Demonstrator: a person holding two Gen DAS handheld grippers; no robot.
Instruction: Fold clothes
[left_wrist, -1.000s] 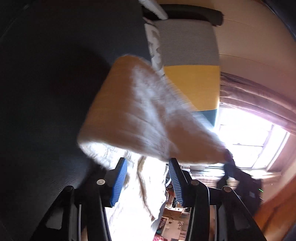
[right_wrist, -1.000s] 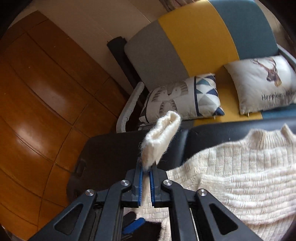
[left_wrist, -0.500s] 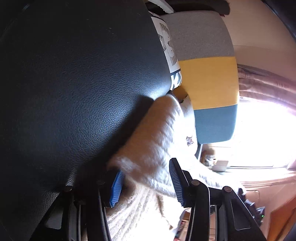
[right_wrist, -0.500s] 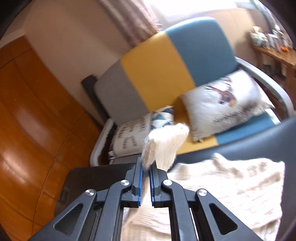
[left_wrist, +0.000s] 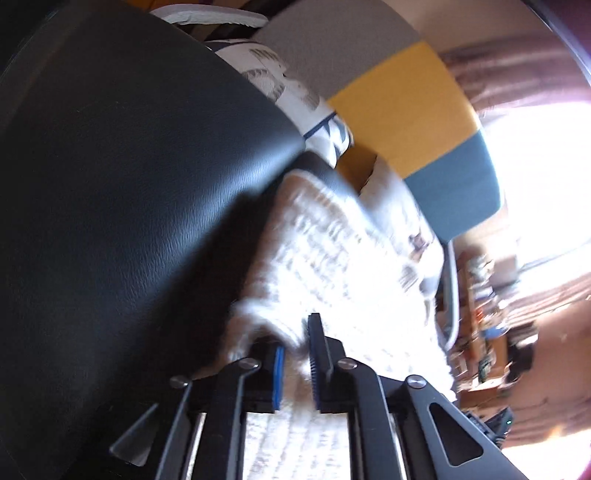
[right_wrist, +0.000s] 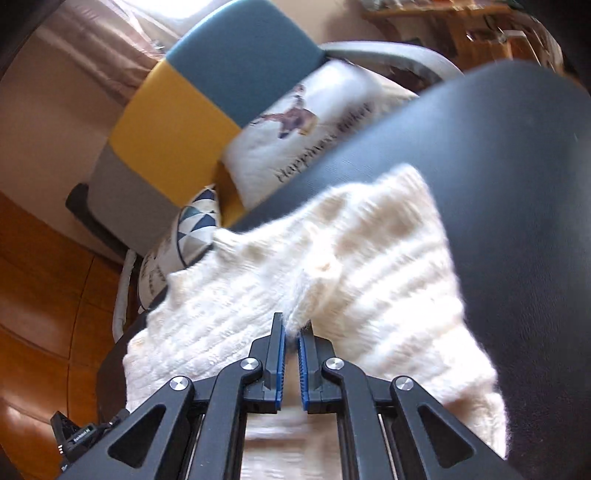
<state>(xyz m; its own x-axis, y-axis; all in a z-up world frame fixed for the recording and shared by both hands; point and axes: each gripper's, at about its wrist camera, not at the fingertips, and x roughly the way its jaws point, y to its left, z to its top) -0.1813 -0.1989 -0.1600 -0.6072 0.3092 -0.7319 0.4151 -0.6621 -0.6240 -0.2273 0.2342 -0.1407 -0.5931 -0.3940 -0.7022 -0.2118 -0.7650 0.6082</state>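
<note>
Cream cable-knit sweater (right_wrist: 369, 266) lies spread on a black leather surface (right_wrist: 517, 177), filling the lower centre of the right wrist view and the centre of the blurred left wrist view (left_wrist: 332, 266). The right gripper (right_wrist: 290, 332), at bottom centre, has its blue-padded jaws clenched on a raised fold of the knit. The left gripper (left_wrist: 295, 347) has its jaws narrowed around a fuzzy edge of the sweater, with knit between them. Behind, a grey, yellow and teal striped sofa (right_wrist: 207, 74) carries a white deer-print cushion (right_wrist: 295, 136) at upper centre.
</note>
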